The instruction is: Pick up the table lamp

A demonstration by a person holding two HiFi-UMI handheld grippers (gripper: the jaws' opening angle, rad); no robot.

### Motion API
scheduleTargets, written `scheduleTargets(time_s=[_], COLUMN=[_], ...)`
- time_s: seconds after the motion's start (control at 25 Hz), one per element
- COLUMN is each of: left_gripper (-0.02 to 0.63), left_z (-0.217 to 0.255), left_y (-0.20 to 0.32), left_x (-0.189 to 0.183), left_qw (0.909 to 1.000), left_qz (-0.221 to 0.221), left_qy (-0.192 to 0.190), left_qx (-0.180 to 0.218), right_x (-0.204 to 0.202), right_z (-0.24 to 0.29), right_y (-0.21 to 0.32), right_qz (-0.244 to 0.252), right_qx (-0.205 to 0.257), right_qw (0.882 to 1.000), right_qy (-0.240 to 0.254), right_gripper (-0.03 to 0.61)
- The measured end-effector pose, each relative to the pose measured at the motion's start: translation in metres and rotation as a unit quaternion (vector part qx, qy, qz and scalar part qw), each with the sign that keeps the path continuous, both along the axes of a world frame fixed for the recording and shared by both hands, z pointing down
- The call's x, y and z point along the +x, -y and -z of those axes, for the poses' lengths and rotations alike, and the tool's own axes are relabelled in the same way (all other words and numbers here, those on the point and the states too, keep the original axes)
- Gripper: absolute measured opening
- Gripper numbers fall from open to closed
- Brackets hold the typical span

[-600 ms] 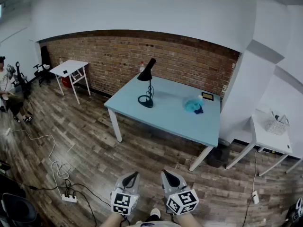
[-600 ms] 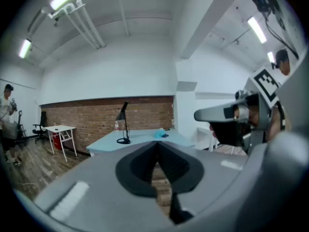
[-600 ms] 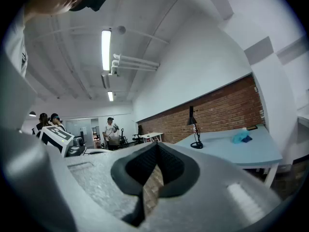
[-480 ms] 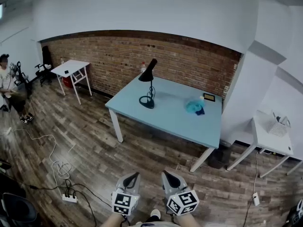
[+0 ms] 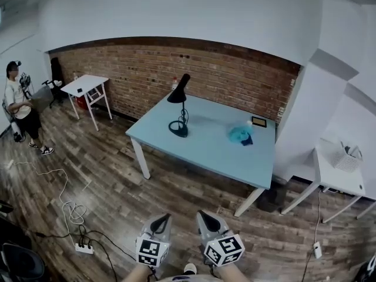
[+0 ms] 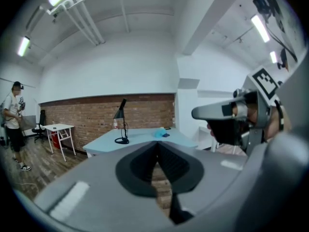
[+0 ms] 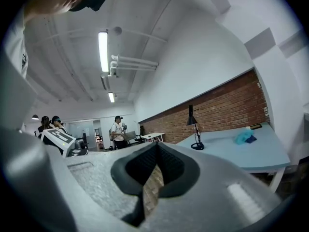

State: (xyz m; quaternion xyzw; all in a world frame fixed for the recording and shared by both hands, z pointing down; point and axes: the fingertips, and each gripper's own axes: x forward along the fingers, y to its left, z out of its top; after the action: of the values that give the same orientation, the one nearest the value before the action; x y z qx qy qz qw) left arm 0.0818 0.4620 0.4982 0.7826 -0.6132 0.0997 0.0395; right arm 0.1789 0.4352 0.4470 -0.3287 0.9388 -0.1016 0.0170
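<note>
A black table lamp (image 5: 179,106) with a cone shade and round base stands on the far left part of a light blue table (image 5: 205,143). The lamp also shows small in the left gripper view (image 6: 121,123) and the right gripper view (image 7: 194,128). My left gripper (image 5: 162,222) and right gripper (image 5: 205,220) hang side by side low in the head view, far from the table, over the wooden floor. Both are shut with nothing between the jaws.
A light blue object (image 5: 240,133) and a small dark frame (image 5: 258,121) lie on the table's far right. A white side table (image 5: 86,86) stands left, another white table (image 5: 337,170) right. A person (image 5: 20,109) stands far left. Cables and a power strip (image 5: 81,247) lie on the floor.
The view has shifted slightly; the table and lamp sit a little further left. The person at far left has stood up and moved. Both grippers remain low and shut.
</note>
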Motion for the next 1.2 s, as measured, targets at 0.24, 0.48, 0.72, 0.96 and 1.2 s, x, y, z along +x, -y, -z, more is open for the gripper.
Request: scheduleTargets(time_s=[0.24,0.48,0.72,0.96,1.2], left_gripper=[-0.008,-0.008,-0.008,-0.008,-0.008], left_z=[-0.003,-0.002,-0.004,-0.011,-0.016], left_y=[0.037,0.059,0.084,0.124,0.182], left_x=[0.015,0.021,0.019,-0.001,-0.042], left_qw=[1.0,0.9999,0.9999,1.0,1.0], left_qz=[0.004,0.011,0.009,0.008,0.005], left_qy=[0.0,0.005,0.008,0.002,-0.006], left_qx=[-0.004,0.0,0.001,0.004,0.002], right_x=[0.014,0.024,0.023,0.006,-0.034], right_z=[-0.004,-0.001,-0.004,-0.015,-0.019], right_y=[0.036,0.06,0.084,0.12,0.179], right_qz=[0.012,0.016,0.017,0.014,0.008], right_qx=[-0.008,-0.005,-0.005,-0.011,-0.013], right_qw=[1.0,1.0,1.0,1.0,1.0], right_qy=[0.007,0.018,0.023,0.015,0.005], right_gripper=[-0.002,-0.002,-0.002,-0.002,-0.002])
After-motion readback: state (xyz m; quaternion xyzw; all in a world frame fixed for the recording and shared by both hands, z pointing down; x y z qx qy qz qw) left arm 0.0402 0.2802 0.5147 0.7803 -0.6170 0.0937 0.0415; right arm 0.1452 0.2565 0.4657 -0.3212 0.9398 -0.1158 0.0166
